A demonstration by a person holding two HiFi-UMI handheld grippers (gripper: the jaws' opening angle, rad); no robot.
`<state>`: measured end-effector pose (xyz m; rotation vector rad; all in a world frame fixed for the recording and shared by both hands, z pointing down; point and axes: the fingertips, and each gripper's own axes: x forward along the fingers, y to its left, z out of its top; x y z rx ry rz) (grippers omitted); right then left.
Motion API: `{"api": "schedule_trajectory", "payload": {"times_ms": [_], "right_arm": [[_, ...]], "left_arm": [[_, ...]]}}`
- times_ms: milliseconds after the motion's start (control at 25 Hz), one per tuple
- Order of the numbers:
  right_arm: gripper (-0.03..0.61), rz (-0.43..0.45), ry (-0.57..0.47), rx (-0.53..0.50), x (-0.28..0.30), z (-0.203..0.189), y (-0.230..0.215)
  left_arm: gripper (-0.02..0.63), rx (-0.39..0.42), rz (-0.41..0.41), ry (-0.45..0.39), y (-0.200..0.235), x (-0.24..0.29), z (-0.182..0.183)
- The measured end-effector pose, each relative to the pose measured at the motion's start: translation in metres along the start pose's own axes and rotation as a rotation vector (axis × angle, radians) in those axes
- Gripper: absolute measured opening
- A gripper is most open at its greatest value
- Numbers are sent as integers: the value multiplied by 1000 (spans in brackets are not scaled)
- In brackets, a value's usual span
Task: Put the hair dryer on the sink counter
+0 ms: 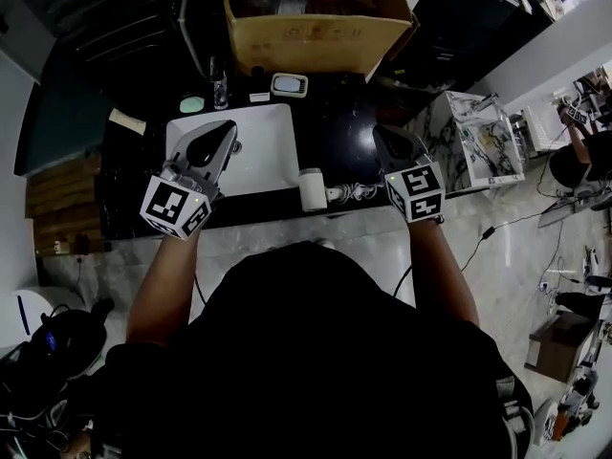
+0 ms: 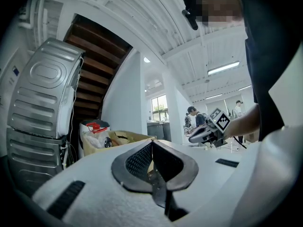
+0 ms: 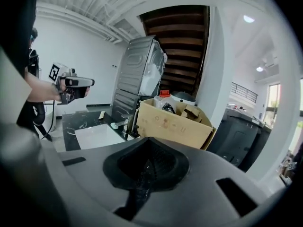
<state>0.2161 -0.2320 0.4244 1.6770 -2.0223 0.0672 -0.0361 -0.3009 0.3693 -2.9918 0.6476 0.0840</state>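
The white hair dryer (image 1: 312,190) lies on the black sink counter (image 1: 349,127) at its front edge, just right of the white basin (image 1: 273,146), its cord trailing to the right. My left gripper (image 1: 222,130) hovers over the basin's left part, jaws shut and empty (image 2: 152,148). My right gripper (image 1: 385,134) hangs over the counter to the right of the dryer, also shut with nothing in it (image 3: 147,162). Neither gripper touches the dryer. Each gripper shows in the other's view: the right gripper (image 2: 201,134) and the left gripper (image 3: 78,82).
An open cardboard box (image 1: 316,32) full of items stands at the back of the counter. A faucet (image 1: 220,89), a green soap (image 1: 192,104) and a small white device (image 1: 289,85) sit behind the basin. A grey washing machine (image 3: 139,79) stands beyond. Other people are further off.
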Motion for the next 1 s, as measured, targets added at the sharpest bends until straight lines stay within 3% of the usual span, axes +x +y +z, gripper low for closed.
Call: {"api": "schedule_trajectory", "payload": {"times_ms": [200, 400, 720, 1000], "right_arm": [[9, -53, -85, 56, -16, 17, -12], [9, -31, -103, 96, -18, 19, -15], [9, 2, -116, -3, -16, 35, -5], [9, 6, -131, -10, -16, 37, -15]], "left_arm": [[15, 7, 2, 0, 0, 0, 2], [15, 12, 5, 8, -1, 2, 2], [15, 14, 24, 6, 1, 4, 6], [15, 16, 28, 8, -8, 16, 6]]}}
